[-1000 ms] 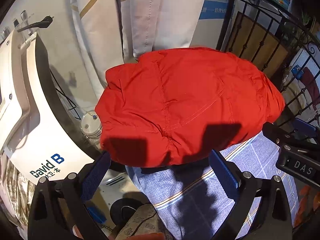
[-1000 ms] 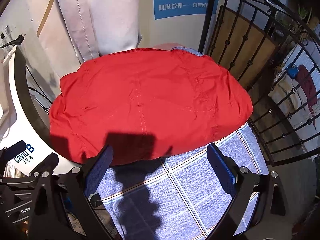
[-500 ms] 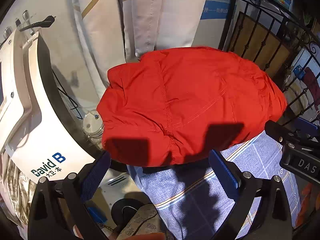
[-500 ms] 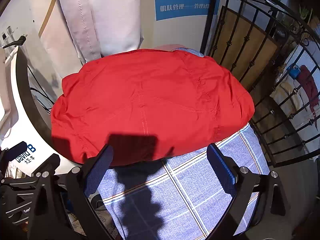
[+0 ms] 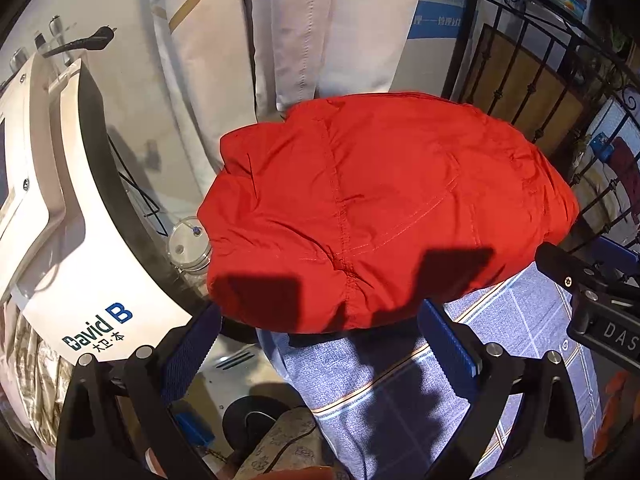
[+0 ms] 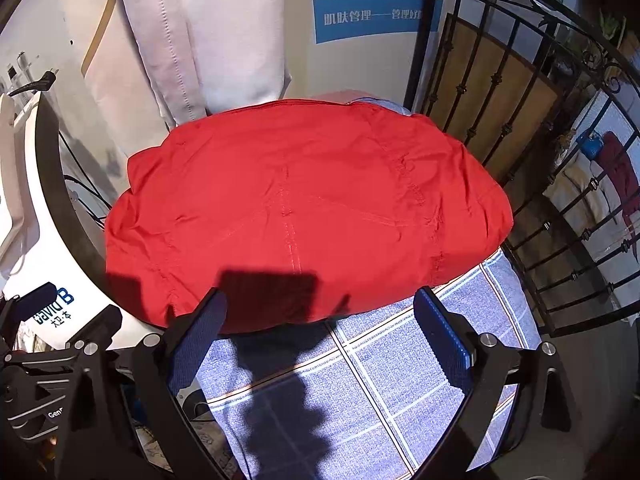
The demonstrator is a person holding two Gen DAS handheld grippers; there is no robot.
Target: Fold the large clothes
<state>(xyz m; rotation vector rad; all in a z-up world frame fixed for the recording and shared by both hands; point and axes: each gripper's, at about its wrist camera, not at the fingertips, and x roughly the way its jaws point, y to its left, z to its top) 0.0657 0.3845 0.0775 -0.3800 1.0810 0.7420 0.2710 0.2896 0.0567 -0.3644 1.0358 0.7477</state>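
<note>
1. Worktop (image 6: 400, 392): covered by a blue checked cloth. Bare cloth sits right under and just ahead of both tools. Its right edge runs close along a black iron railing (image 6: 560, 216), so there is little room on that side.
2. Red garment (image 6: 304, 216): a folded, puffy bundle lying flat on the cloth, straight ahead of both tools. It fills the far part of the worktop. Its near hem lies just past the fingertips, with the tools' shadows falling on it. In the left wrist view its left side (image 5: 360, 208) overhangs the cloth edge.
3. White machine (image 5: 72, 240) marked "David B": stands left of the left tool, close beside the worktop's left edge, with cables in the gap between them.
4. Pale hanging fabric (image 6: 216, 40): hangs against the wall behind the garment, and its lower end meets the garment's far edge.
5. Left tool (image 5: 320, 344): jaws wide, nothing between them. It hovers above the worktop's near-left corner, so its left finger is over open floor and its right finger is over cloth.
6. Right tool (image 6: 320, 340): jaws wide, holding nothing, above the cloth with both blue pads (image 6: 440, 340) short of the hem. Its body shows at the right edge of the left wrist view, near the left tool.
7. Clear jar (image 5: 188, 244): sits low in the gap between the machine and the garment's left side. I can't tell what is in it.
</note>
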